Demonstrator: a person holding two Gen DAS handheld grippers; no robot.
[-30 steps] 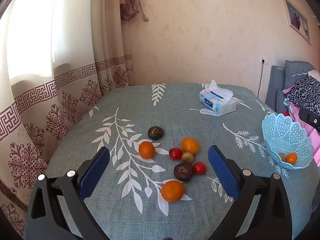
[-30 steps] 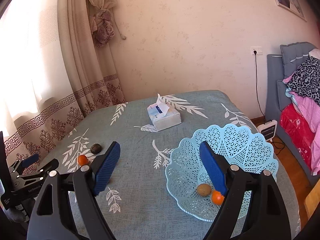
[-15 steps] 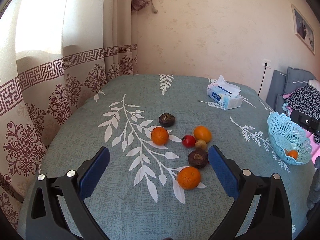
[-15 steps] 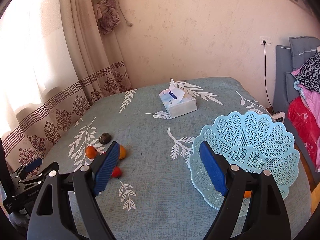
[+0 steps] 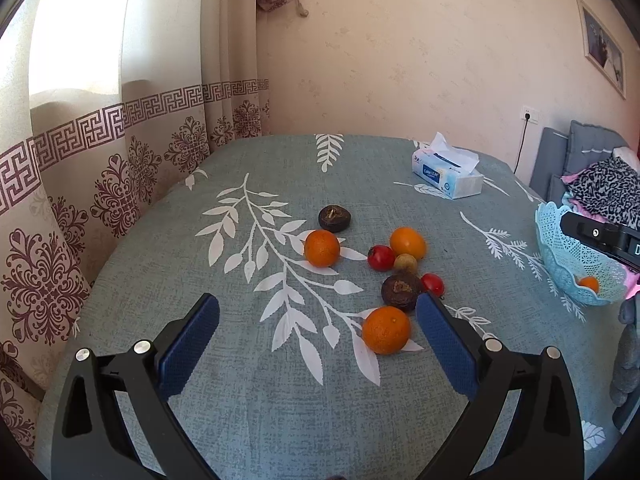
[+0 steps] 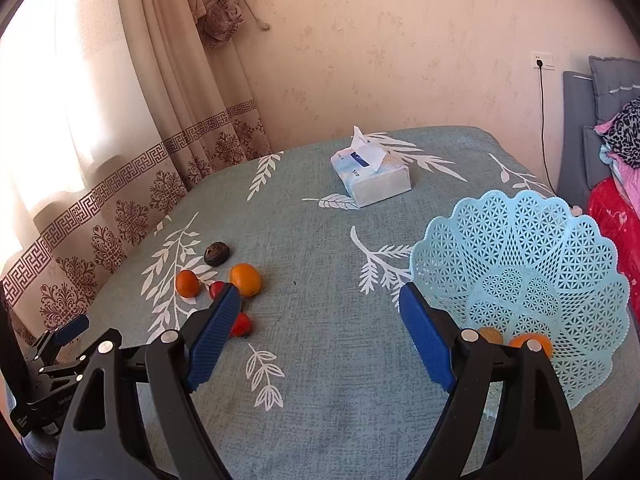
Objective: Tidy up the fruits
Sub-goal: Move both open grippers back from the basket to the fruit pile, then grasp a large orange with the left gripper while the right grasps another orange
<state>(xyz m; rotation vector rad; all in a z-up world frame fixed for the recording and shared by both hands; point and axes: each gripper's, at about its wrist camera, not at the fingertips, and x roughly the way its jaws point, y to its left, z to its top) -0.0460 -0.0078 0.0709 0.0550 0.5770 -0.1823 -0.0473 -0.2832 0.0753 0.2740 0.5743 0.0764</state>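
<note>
Left wrist view gives me the fruit cluster on the table (image 5: 248, 412): my left gripper (image 5: 318, 342) has its tongs wide apart and empty, the nearest orange (image 5: 386, 329) just inside the right pad. My right gripper (image 6: 320, 334) is likewise spread with nothing between the pads, beside the blue basket (image 6: 560, 240), which already holds an orange piece and a brownish one. I judge the orange firm, light and prone to roll, so I would take it across its widest middle. The small red fruits (image 5: 381, 257) look softer and slippery; they want a gentle squeeze.
</note>
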